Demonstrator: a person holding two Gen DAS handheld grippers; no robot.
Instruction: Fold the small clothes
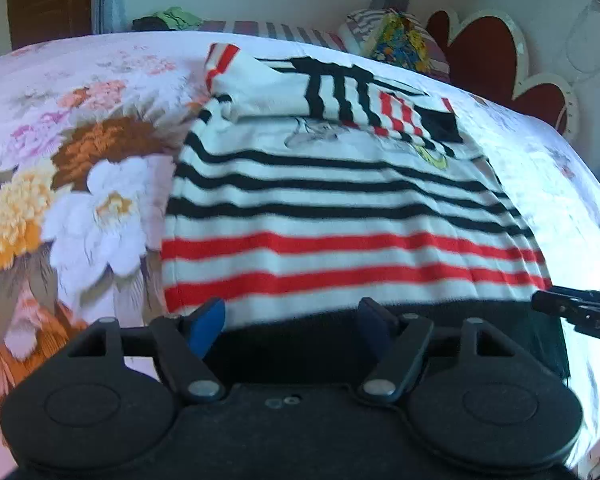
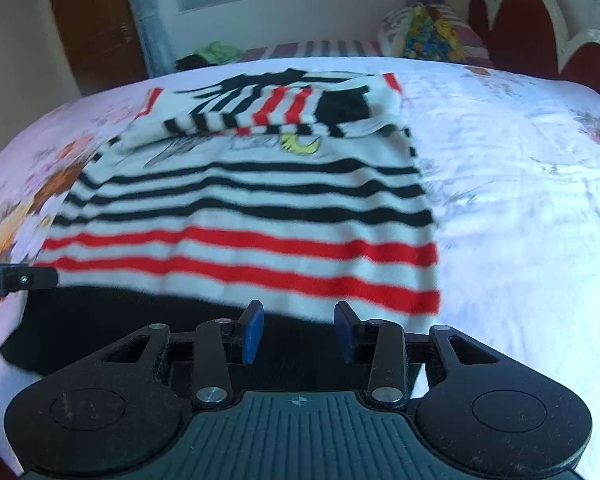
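Observation:
A white shirt (image 1: pixel 340 208) with black and red stripes lies flat on the bed, its sleeves (image 1: pixel 340 92) folded across the chest. Its black hem band (image 1: pixel 260 340) is nearest to me. My left gripper (image 1: pixel 291 322) hovers over the left part of that hem, jaws wide apart, pads not pressing on the cloth. In the right wrist view the shirt (image 2: pixel 240 216) fills the middle, and my right gripper (image 2: pixel 300 332) stands half open over the hem (image 2: pixel 100 320) near the shirt's right corner. Each gripper's black finger shows at the other view's edge, the right (image 1: pixel 580 308) and the left (image 2: pixel 20 280).
The floral bedsheet (image 1: pixel 80 180) spreads left of the shirt, and pale sheet (image 2: pixel 520 200) to its right. A red heart-shaped headboard (image 1: pixel 484 52) and colourful pillows (image 1: pixel 400 40) stand at the far right. Green clothes (image 1: pixel 176 18) lie beyond the bed by a wooden door (image 1: pixel 48 0).

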